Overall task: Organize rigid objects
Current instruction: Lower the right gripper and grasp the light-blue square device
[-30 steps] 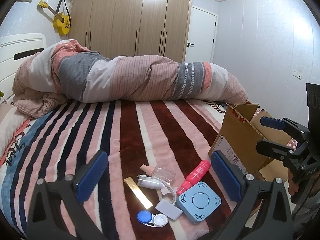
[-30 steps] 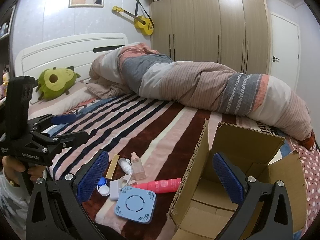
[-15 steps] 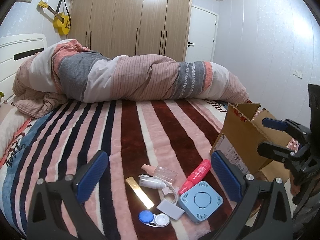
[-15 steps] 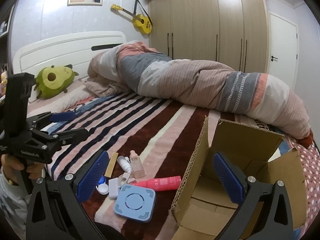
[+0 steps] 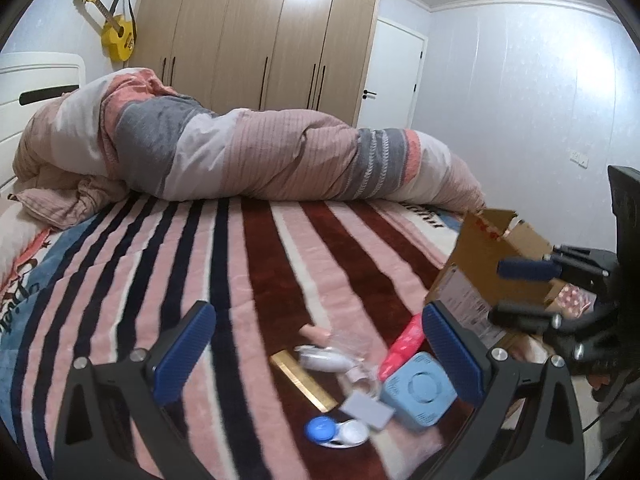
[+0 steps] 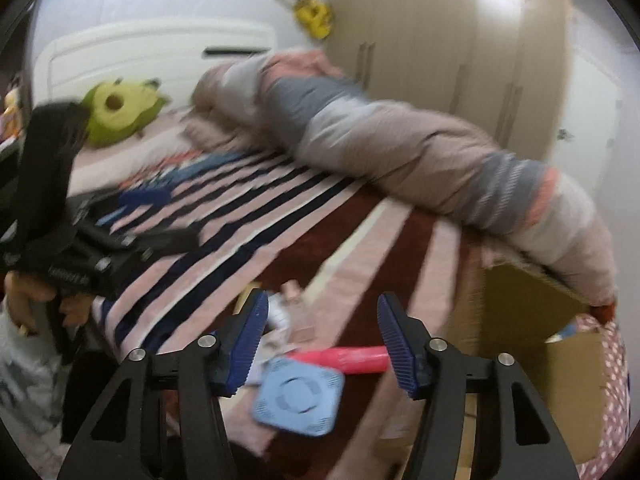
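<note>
Right wrist view puts our right gripper (image 6: 320, 344), jaws just narrowed, still apart and empty, directly above the pink cylindrical bottle (image 6: 340, 358), lying crosswise to them, beside the brown cardboard box (image 6: 520, 320).

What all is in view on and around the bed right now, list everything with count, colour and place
square plastic device: 1, light blue, near edge of bed, beside the tube
plastic tube: 1, red-pink, lying between device and box
flat gold bar: 1, gold, left of the cluster
contact lens case: 1, blue and white, nearest the camera
small flat card: 1, grey, beside the device
small bottles: at least 2, clear and white, blurred
cardboard box: 1, brown, open, right of the cluster
rolled duvet: 1, pink, grey, white, across the bed
avocado plush: 1, green, by headboard
ukulele: 1, yellow, on wall
wardrobe: 1, wood-tone
left gripper: open, empty
right gripper: jaws just been closing, nothing gripped
</note>
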Demonstrator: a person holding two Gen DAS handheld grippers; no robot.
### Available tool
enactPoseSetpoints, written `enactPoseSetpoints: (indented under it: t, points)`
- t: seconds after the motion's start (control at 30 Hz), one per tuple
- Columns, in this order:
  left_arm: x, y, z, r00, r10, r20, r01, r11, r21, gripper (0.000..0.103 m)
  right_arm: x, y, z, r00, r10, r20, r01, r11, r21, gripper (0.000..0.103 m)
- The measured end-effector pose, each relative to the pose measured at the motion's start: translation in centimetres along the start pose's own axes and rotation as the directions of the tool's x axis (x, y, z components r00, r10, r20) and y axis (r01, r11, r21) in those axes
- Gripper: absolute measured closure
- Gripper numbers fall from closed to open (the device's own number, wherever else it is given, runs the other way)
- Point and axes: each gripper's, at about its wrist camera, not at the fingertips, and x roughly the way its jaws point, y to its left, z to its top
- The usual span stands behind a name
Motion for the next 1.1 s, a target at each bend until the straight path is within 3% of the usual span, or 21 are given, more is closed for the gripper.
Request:
enactPoseSetpoints:
  t: [0.17, 0.23, 0.3, 0.5, 0.63, 0.8, 0.93, 1.1]
  points:
    - [0.6, 2.4, -1.7, 1.000, -0.005, -0.027, 0.004, 1.000, -0.007, 0.000, 4.5, 2.5, -1.0, 0.979, 0.061, -0.192, -0.062, 0.998, 0.003, 0.046]
    - [0.9, 3.3, -2.5, 0.999, -0.019, -0.038, 0.018, 1.000, -0.020, 0.000, 5.8, 2.8, -1.6, 0.967, 0.065, -0.247, -0.065, 0.998, 0.008, 0.030]
    - [1.1, 4.0, -3.2, 0.998, -0.033, -0.044, 0.032, 0.999, -0.030, 0.001, 7.1, 3.1, -2.2, 0.951, 0.056, -0.303, -0.057, 0.998, 0.005, 0.028]
    - [1.5, 4.5, -4.6, 0.996, -0.076, -0.056, 0.074, 0.996, -0.040, 0.001, 10.8, 2.4, -4.5, 0.874, -0.001, -0.486, 0.015, 1.000, 0.025, 0.027]
    - [1.6, 4.2, -4.7, 0.995, -0.088, -0.054, 0.086, 0.996, -0.031, 0.001, 12.8, 1.7, -5.7, 0.835, -0.051, -0.548, 0.068, 0.998, 0.010, 0.023]
    - [1.8, 4.1, -4.6, 0.992, -0.112, -0.063, 0.110, 0.993, -0.035, 0.001, 14.7, 0.6, -6.5, 0.801, 0.003, -0.598, 0.046, 0.997, 0.067, 0.022]
    - [2.1, 3.8, -4.7, 0.988, -0.136, -0.072, 0.133, 0.990, -0.038, 0.001, 14.8, 0.4, -6.6, 0.807, 0.011, -0.590, 0.032, 0.998, 0.063, 0.023]
    - [2.4, 3.1, -4.6, 0.980, -0.180, -0.079, 0.178, 0.983, -0.033, 0.001, 12.4, 1.2, -5.5, 0.885, -0.031, -0.465, 0.035, 0.999, -0.001, 0.024]
